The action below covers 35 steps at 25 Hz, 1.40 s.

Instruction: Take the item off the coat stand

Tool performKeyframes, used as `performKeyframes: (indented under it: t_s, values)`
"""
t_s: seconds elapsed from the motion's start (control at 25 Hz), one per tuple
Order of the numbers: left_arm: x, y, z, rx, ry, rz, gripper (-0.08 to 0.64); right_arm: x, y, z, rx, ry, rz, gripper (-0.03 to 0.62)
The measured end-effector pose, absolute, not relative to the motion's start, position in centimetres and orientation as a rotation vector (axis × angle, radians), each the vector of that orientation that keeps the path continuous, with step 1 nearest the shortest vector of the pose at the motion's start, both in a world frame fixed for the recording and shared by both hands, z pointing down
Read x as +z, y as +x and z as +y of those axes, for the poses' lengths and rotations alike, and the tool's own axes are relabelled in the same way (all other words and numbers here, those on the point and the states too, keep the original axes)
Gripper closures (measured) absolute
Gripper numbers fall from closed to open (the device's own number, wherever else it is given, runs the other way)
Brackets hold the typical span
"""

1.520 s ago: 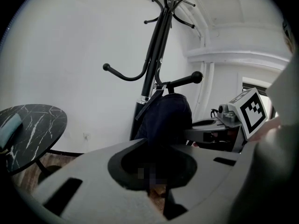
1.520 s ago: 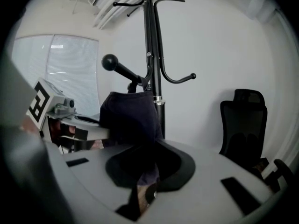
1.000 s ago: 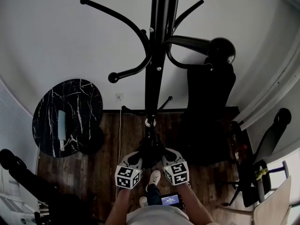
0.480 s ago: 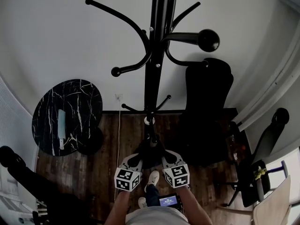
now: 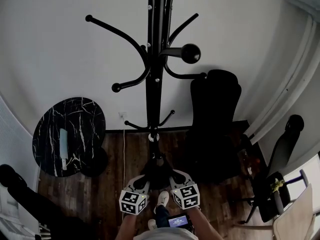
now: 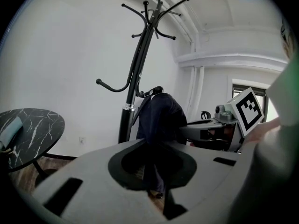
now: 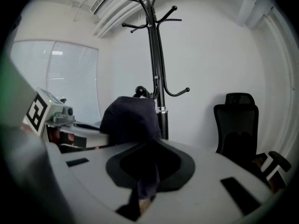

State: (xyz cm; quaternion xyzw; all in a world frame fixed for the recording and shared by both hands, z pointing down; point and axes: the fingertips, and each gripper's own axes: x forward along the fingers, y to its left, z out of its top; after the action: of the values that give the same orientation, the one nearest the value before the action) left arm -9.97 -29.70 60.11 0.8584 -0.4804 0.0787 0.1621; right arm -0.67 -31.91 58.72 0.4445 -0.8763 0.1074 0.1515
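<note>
Two tongs low at the near edge of the head view, side by side, marker cubes facing up: left tongs (image 5: 142, 180) and right tongs (image 5: 175, 176). Both closed down to a narrow gap and pinching the same dark navy cloth item (image 6: 159, 118), a fold of it nipped between each pair of jaws. Seen in each gripper view as a rounded bundle bulging just beyond the jaws, with a strip trailing down through the slot. Held between the two tongs on the near side of the black coat stand (image 5: 154, 79), low down by its pole and above the wood floor (image 5: 112, 176). Top of the bundle just beside a knobbed lower hook (image 6: 158, 89); touching or apart, impossible to tell. Upper hooks curving out left and right, one ball-tipped hook (image 5: 190, 53) pointing toward the camera. Far behind, a white wall (image 5: 60, 44). To the left, a round black marbled surface (image 5: 70, 134) carrying a pale oblong thing (image 5: 63, 142). To the right, a black office chair (image 5: 214, 111) against the wall, well apart from the tongs. Between the cubes, a white shoe (image 5: 163, 198); nearer, a small lit screen (image 5: 179, 220) at the person's waist.
</note>
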Motion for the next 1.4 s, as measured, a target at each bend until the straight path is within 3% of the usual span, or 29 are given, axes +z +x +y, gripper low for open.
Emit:
performKeyframes:
  t_s: [1.4]
  values:
    - [53.6, -12.1, -20.9, -0.028, 2.481, -1.489, 0.528, 53.8, -2.5, -23.2, 0.262, 1.333, -2.605, 0.563]
